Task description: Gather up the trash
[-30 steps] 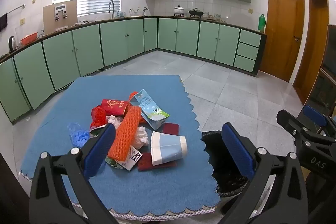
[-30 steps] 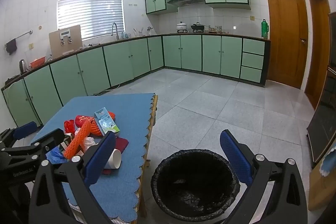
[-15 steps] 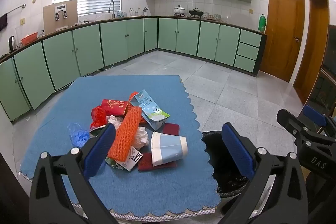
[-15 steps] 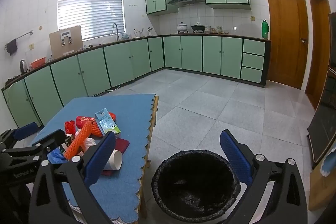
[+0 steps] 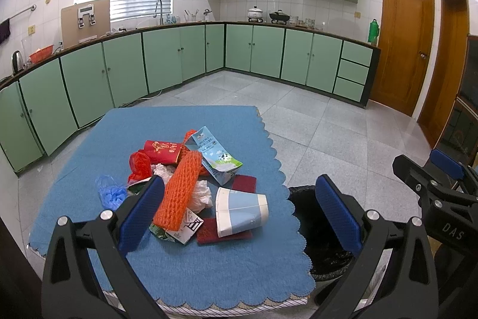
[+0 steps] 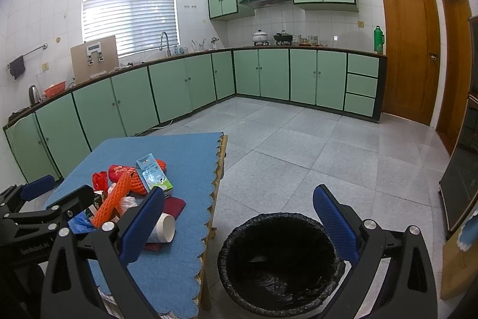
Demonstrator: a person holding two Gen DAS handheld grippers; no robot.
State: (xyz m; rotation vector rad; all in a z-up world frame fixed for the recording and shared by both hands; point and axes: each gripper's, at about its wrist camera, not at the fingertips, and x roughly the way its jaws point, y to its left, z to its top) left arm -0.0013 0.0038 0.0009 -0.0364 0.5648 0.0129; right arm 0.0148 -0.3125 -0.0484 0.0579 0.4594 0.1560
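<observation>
Left claw [image 5: 239, 211] hangs wide and holds nothing, above the near edge of the counter [image 5: 209, 274] with its blue cloth. Right claw [image 6: 239, 221] is wide too, holding nothing, over the black-lined bin [image 6: 280, 265] on the floor just beside the counter. Trash lies heaped mid-counter: an orange foam net [image 5: 179, 193], a milk carton [image 5: 216, 156], a paper cup [image 5: 240, 211] on its side, a red packet [image 5: 161, 151], a blue glove [image 5: 112, 193]
</observation>
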